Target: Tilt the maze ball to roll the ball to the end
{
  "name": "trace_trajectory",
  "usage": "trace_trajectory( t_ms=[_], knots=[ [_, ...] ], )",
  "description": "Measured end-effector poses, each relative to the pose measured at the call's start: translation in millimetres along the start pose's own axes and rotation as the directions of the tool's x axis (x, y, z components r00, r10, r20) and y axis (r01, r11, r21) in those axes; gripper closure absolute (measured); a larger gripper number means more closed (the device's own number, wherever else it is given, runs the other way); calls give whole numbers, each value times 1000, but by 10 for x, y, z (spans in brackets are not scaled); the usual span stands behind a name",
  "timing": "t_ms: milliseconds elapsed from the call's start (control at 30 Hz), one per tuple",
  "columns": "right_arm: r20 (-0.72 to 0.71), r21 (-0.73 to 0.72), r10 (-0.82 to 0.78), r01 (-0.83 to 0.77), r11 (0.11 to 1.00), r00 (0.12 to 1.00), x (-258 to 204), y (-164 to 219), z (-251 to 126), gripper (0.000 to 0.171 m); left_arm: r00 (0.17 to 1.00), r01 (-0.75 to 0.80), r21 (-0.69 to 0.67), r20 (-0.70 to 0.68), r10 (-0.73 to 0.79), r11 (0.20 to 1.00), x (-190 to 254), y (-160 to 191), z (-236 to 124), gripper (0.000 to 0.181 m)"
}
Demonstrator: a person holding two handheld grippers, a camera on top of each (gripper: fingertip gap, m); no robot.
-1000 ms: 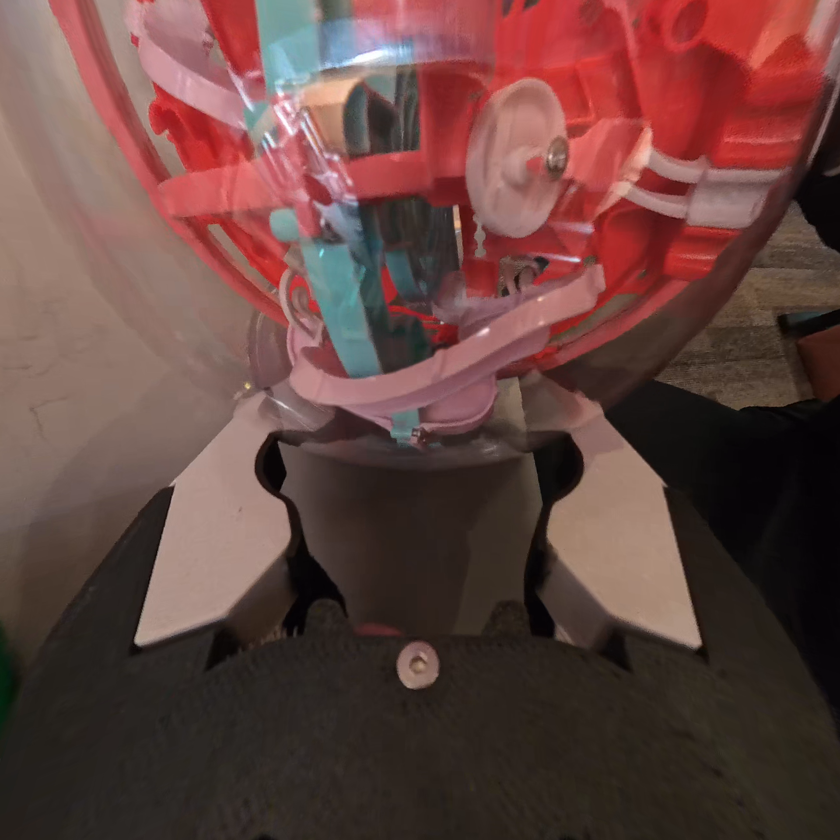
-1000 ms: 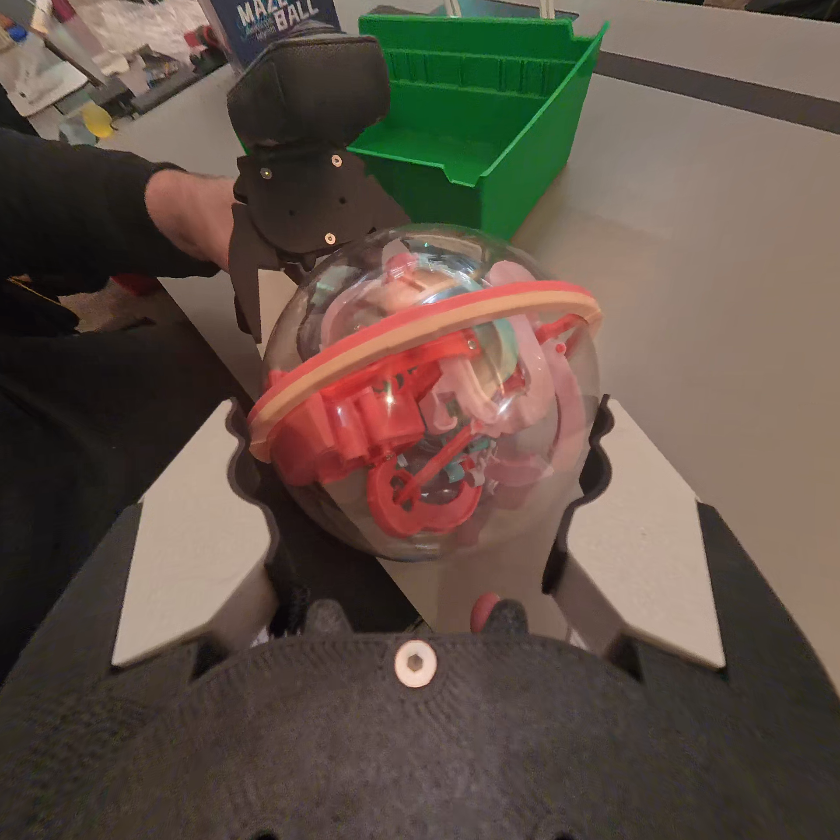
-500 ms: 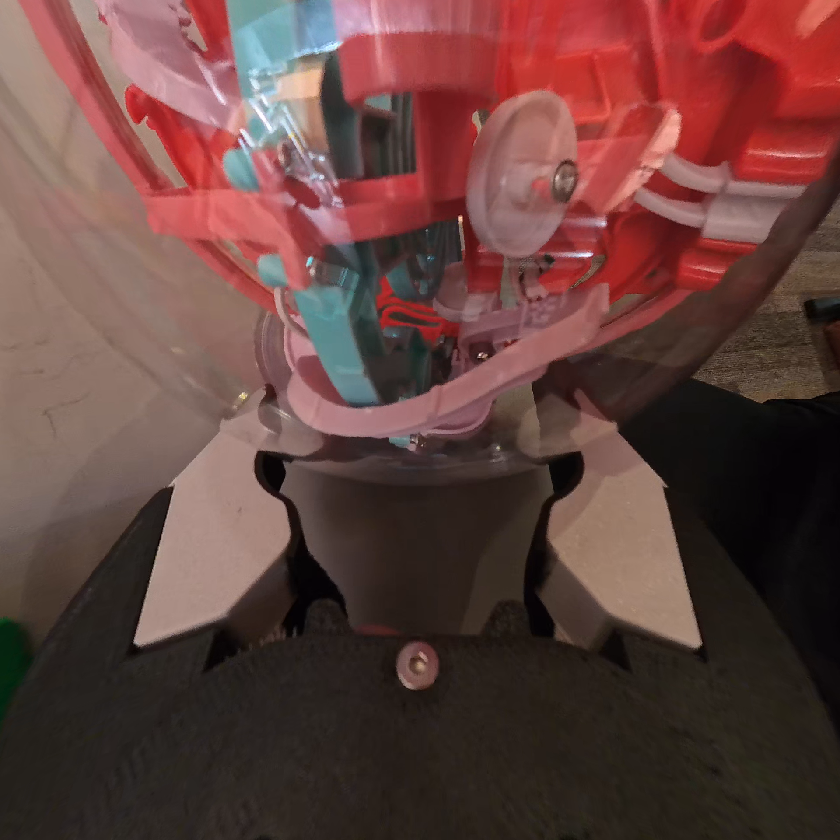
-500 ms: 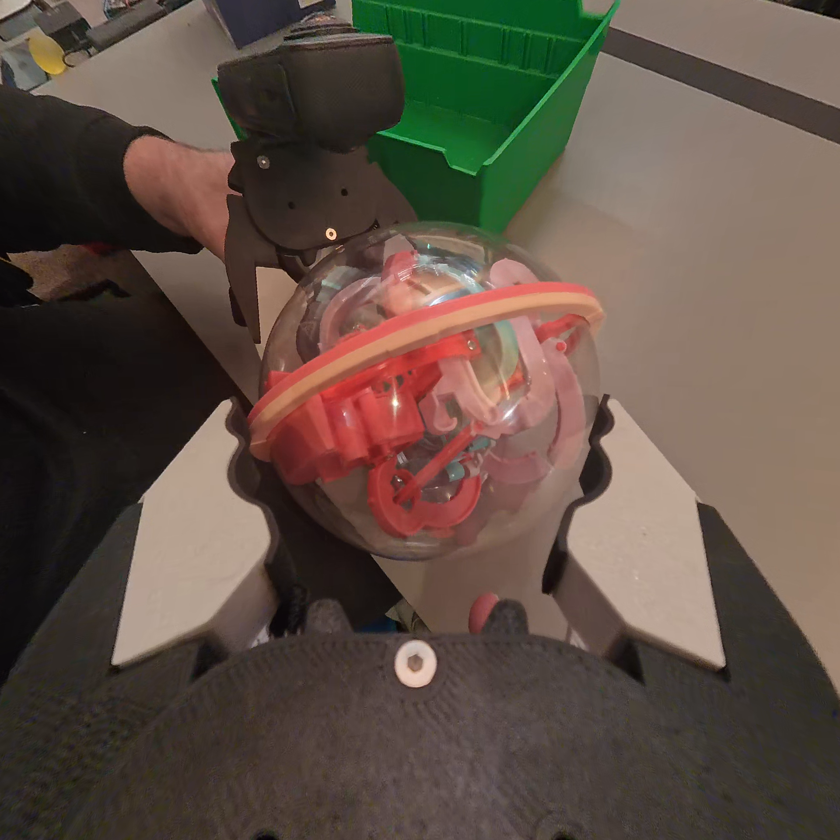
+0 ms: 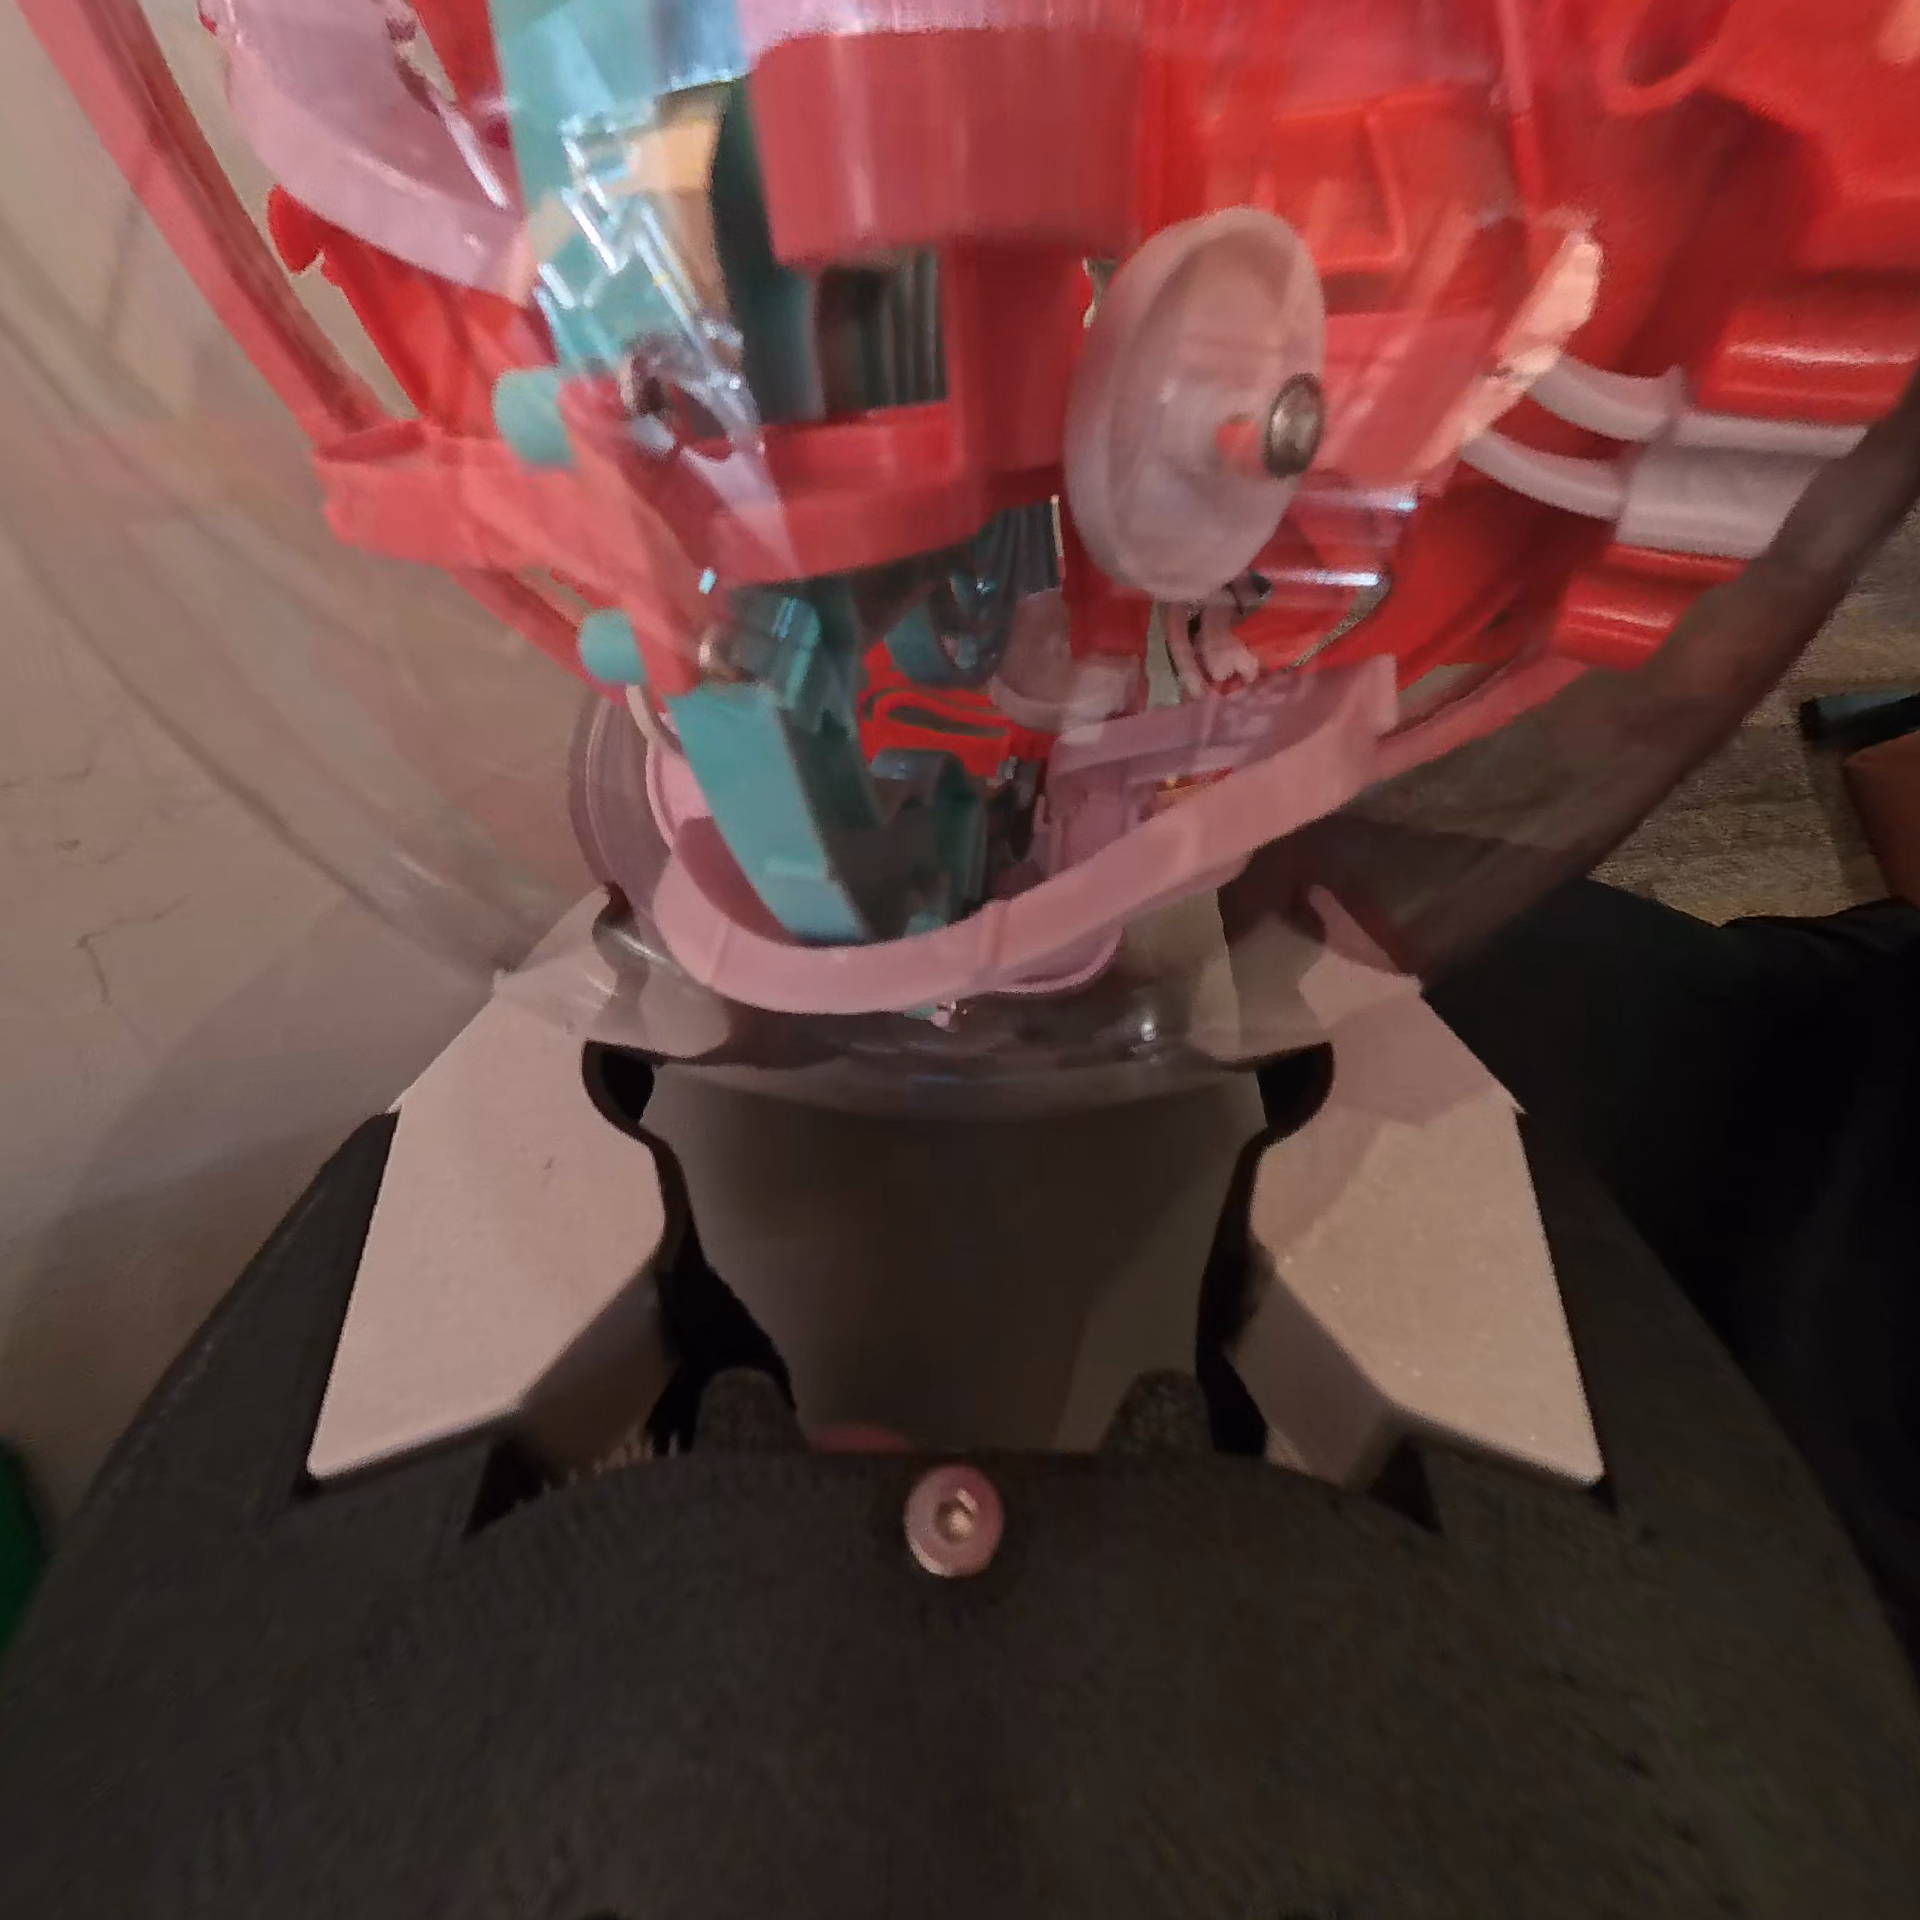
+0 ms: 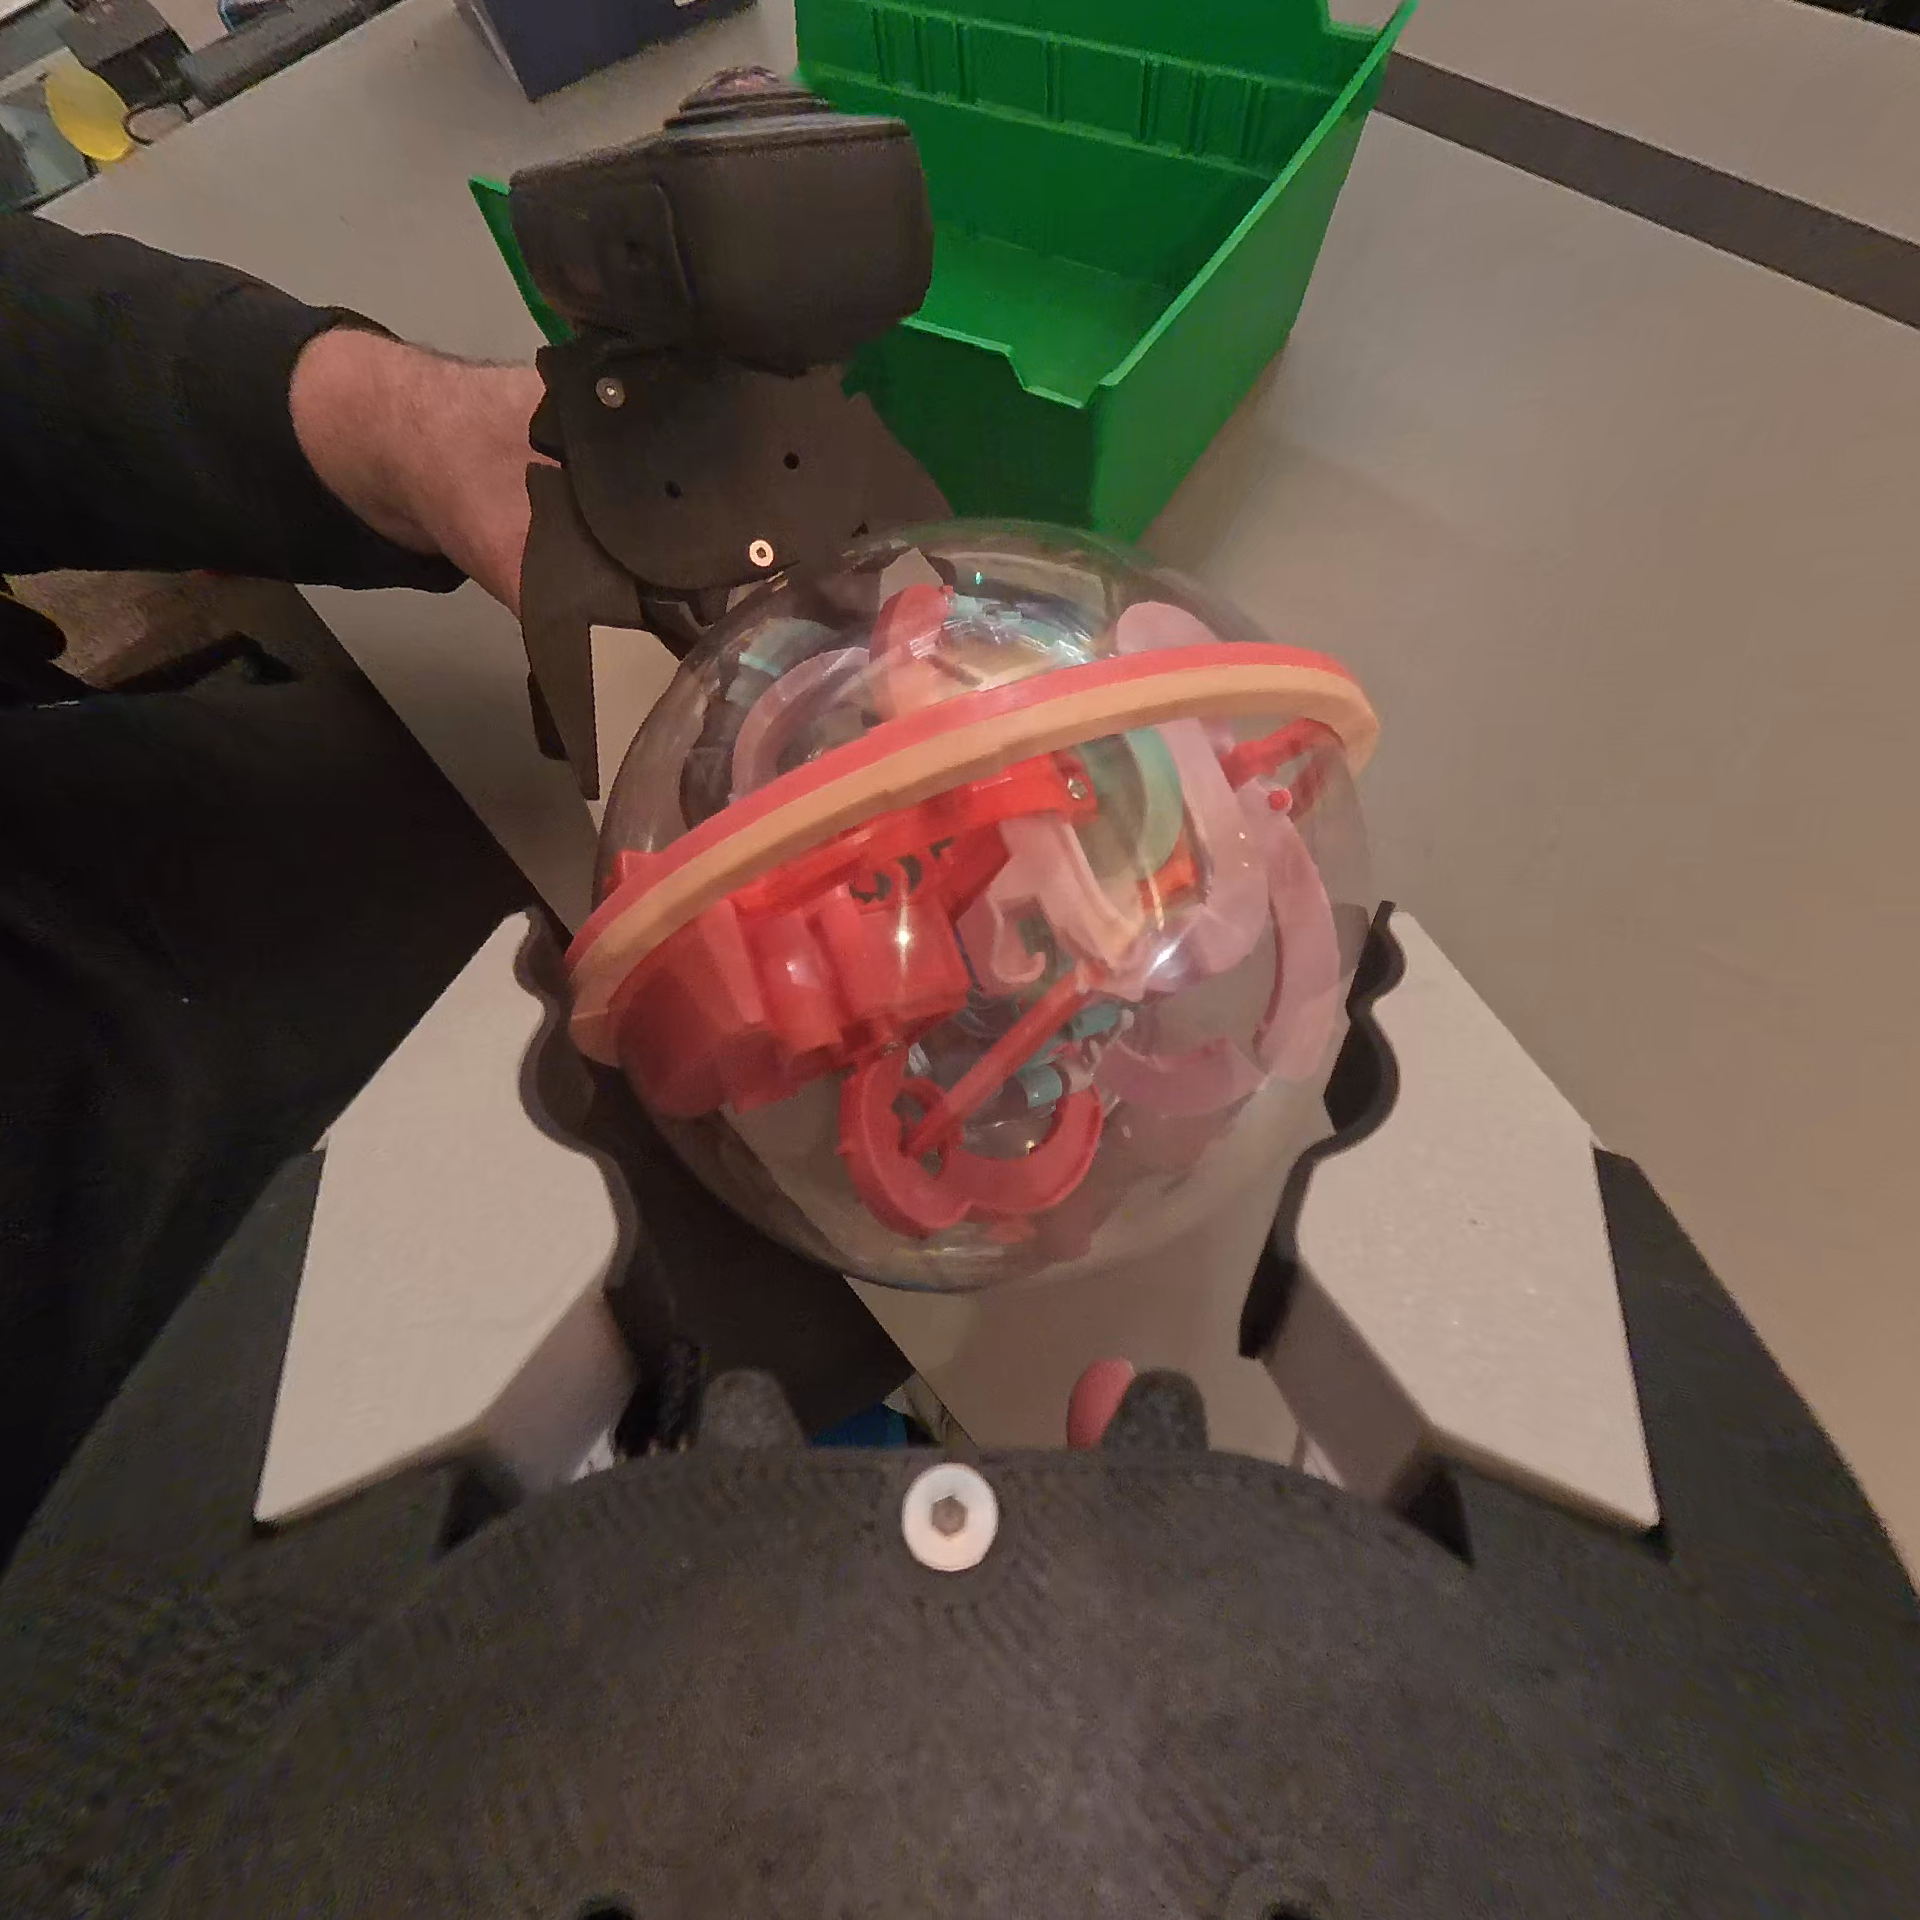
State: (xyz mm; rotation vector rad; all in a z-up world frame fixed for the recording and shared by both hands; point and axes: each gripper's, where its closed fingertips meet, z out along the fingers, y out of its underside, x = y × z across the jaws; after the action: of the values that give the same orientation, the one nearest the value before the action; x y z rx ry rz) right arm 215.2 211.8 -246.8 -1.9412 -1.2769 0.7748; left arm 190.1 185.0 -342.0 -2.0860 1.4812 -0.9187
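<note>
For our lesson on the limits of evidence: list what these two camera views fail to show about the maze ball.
- The small rolling ball: not identifiable in either view; the maze ball's tracks and glare hide it.
- Maze ball's upper part: cut off by the left wrist view's top edge, and blurred.
- Left tool's contact with the sphere: hidden behind it in the right wrist view.

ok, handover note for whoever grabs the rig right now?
Right claw: spread wide, fingers against both sides of the maze ball, cradling it above the table.
Left claw: at the far side of the sphere, tips against the shell; whether it squeezes cannot be told.
The band round the sphere sits tilted. Green bin stands behind, untouched.
Done: sphere lifted, tilting under way.
Left: the small ball inside cannot be made out, so find it first, then tilt gently toward the end.
</note>
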Motion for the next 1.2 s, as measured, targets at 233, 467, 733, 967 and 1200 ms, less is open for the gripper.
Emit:
trace_trajectory(
  t_ms=[233, 467, 733, 967, 1200],
  knots=[
    [5, 13, 5, -5, 1000, 1000, 11, 7, -13, 27, 1000, -3, 1, 4, 3, 1000, -8, -14, -2, 62],
    [44, 43, 52, -54, 998, 998, 41, 2, -27, 27, 1000, 20, 11, -18, -20, 1000, 12, -35, -11, 63],
    [129, 59, 165, -174, 983, 978, 115, 9, -44, 27, 992, 91, 13, -86, -90, 996, 59, -64, -43, 66],
    [195, 60, 260, -276, 959, 946, 176, 16, -52, 27, 990, 105, 7, -100, -104, 994, 63, -62, -62, 73],
    [218, 50, 304, -322, 946, 927, 222, 18, -56, 27, 988, 110, 4, -107, -109, 994, 68, -76, -55, 72]
  ],
)
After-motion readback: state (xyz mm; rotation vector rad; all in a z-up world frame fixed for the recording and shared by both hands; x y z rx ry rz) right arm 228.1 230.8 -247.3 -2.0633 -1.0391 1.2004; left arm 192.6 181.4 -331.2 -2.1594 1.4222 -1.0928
